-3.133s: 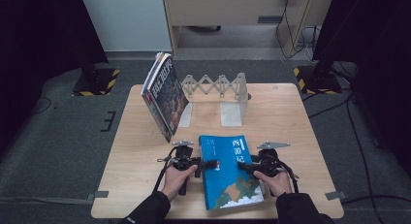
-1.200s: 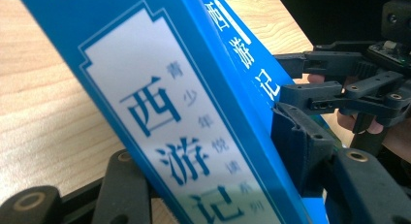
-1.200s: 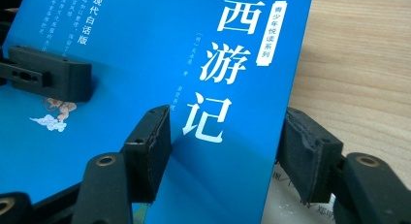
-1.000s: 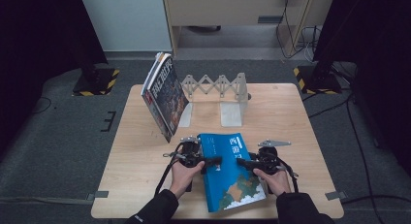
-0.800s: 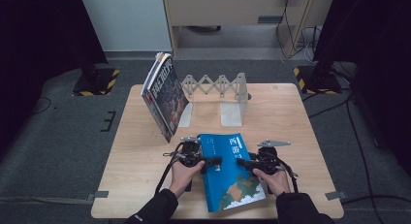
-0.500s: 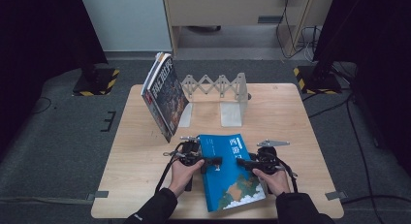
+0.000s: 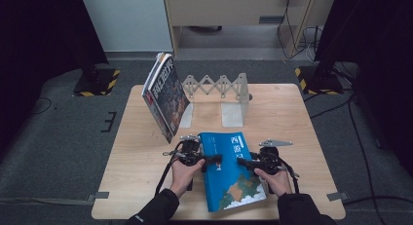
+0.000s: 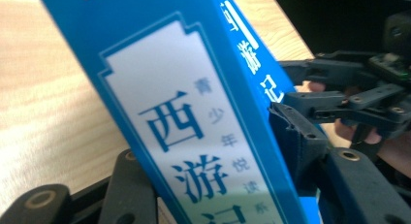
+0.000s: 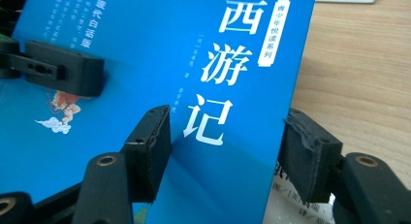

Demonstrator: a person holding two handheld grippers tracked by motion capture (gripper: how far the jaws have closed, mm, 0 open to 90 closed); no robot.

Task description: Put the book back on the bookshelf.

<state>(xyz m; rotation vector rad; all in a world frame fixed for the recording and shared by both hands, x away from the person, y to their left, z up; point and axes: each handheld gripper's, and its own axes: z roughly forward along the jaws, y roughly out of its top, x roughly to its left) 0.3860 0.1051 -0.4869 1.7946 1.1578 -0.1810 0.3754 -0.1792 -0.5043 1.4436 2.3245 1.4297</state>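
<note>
A thick blue book (image 7: 229, 176) with white Chinese title lies at the table's front middle, a gripper at each long side. My left gripper (image 7: 214, 160) reaches in from the left. In the left gripper view the book's spine (image 8: 194, 112) fills the gap of my left gripper (image 8: 208, 136). Its jaws have just been closing on the book, and one pad (image 8: 291, 132) presses the cover side. My right gripper (image 7: 242, 161) comes in from the right. In its own view my right gripper (image 9: 225, 132) stands apart, one pad (image 9: 152, 141) over the cover (image 9: 145, 54), the other beside the book's edge.
A second book (image 7: 165, 96) stands leaning against the left end of a grey accordion book rack (image 7: 219, 86) at the back of the wooden table (image 7: 292, 118). Bare tabletop lies left and right of the hands. Black-and-yellow bases stand on the floor beyond.
The blue book has shifted slightly between the grippers and looks a little narrower from above. Both hands stay about where they were.
</note>
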